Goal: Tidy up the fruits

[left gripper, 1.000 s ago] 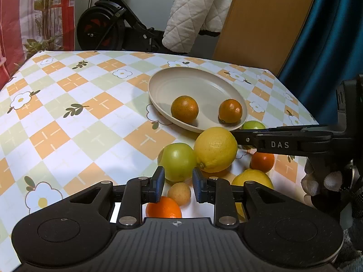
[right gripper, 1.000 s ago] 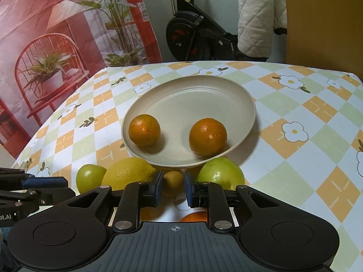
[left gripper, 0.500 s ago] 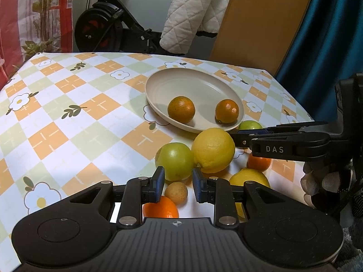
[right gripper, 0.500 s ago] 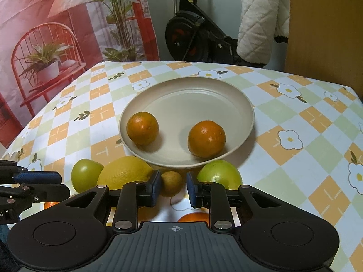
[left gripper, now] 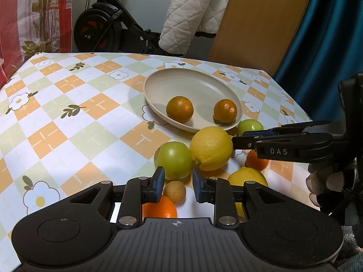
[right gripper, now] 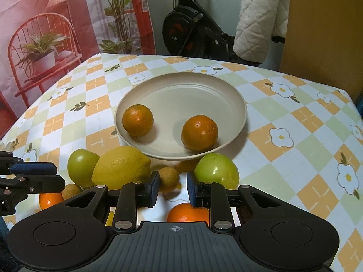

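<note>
A beige plate [right gripper: 240, 104] holds two oranges [right gripper: 137, 120] [right gripper: 199, 132]. In front of it on the cloth lie a lemon [right gripper: 121, 167], two green apples [right gripper: 81, 166] [right gripper: 216, 170], a small brown fruit [right gripper: 169, 178] and an orange [right gripper: 187, 213]. My right gripper [right gripper: 173, 188] hovers over them, its jaws a narrow gap apart and holding nothing. The small brown fruit lies just beyond that gap. My left gripper [left gripper: 178, 183] is shut and empty above another small brown fruit [left gripper: 174, 191] and an orange [left gripper: 160, 208], beside a green apple [left gripper: 173, 160] and the lemon [left gripper: 211, 148].
A second lemon [left gripper: 247, 178] and another orange [left gripper: 256, 161] lie under the right gripper [left gripper: 238, 137]. The checked tablecloth [left gripper: 68, 136] stretches left of the fruit. An exercise bike [left gripper: 102, 27], a quilted jacket [left gripper: 192, 18] and a wooden panel [left gripper: 261, 22] stand behind the table.
The right gripper has tilted a little and its jaws have parted slightly. The left gripper and the fruit have stayed put.
</note>
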The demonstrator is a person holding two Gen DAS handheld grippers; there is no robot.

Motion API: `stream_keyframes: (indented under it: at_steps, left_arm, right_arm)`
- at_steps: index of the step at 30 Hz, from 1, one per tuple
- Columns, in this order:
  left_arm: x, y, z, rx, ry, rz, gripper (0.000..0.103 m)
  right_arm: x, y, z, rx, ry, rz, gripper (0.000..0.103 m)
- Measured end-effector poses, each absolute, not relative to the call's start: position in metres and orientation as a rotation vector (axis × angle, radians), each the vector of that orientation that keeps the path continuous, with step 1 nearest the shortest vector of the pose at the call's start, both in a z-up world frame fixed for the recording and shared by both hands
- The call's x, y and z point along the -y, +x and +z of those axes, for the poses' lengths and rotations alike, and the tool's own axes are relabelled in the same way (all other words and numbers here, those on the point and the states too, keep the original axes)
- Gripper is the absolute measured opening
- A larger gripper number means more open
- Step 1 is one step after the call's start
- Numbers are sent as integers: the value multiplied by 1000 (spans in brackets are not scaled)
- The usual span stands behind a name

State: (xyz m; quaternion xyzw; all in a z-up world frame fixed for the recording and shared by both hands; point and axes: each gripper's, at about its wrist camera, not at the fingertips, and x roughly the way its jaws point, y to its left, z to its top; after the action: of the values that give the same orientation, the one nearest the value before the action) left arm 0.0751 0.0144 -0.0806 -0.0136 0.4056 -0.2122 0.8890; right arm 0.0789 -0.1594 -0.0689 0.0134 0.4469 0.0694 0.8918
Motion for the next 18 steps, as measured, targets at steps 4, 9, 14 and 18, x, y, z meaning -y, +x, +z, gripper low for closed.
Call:
stream_keyframes:
  at_steps: [4, 9, 14, 18]
  left_arm:
    - [-13, 75, -82, -844, -26, -445, 29]
    - [-13, 75, -82, -846, -25, -444, 29]
    - [-13, 75, -82, -847, -24, -444, 29]
    - [-12, 75, -83, -847, -24, -443, 29]
  right_arm:
    - [164, 80, -67, -904, 74, 148, 23]
    - [164, 89, -73, -912, 103, 155, 23]
    - [160, 91, -77, -915, 110, 161, 21]
    - [160, 88, -77, -918, 99, 156, 23]
